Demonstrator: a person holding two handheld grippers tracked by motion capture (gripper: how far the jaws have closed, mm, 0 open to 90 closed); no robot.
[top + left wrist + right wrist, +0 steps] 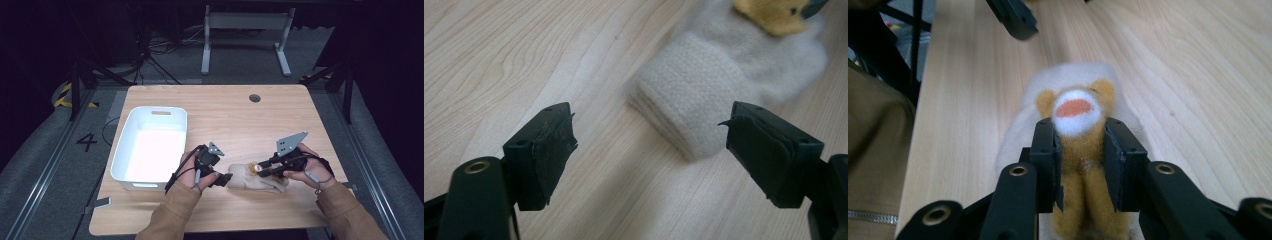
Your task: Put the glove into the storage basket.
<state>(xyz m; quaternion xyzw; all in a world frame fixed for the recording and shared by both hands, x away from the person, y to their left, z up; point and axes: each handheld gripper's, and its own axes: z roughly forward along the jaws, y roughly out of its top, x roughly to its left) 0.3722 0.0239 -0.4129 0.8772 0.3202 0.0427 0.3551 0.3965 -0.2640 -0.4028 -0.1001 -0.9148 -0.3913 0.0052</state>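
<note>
A cream fuzzy sock (250, 178) lies on the wooden table (235, 115) near its front edge. A small yellow plush bear (1078, 130) with a white muzzle rests on the sock. My right gripper (1079, 131) is shut on the bear, its pads pressed against both sides of the head. In the high view the right gripper (261, 169) comes in from the right over the sock. My left gripper (649, 137) stands open just short of the sock's folded cuff (689, 100), nothing between its fingers. From above, the left gripper (224, 179) sits at the sock's left end.
A white plastic bin (150, 147) stands at the table's left side, right beside my left hand. A round cable hole (254, 98) marks the far part of the table. Beyond the table stands a metal table frame (245, 35) on the grey floor.
</note>
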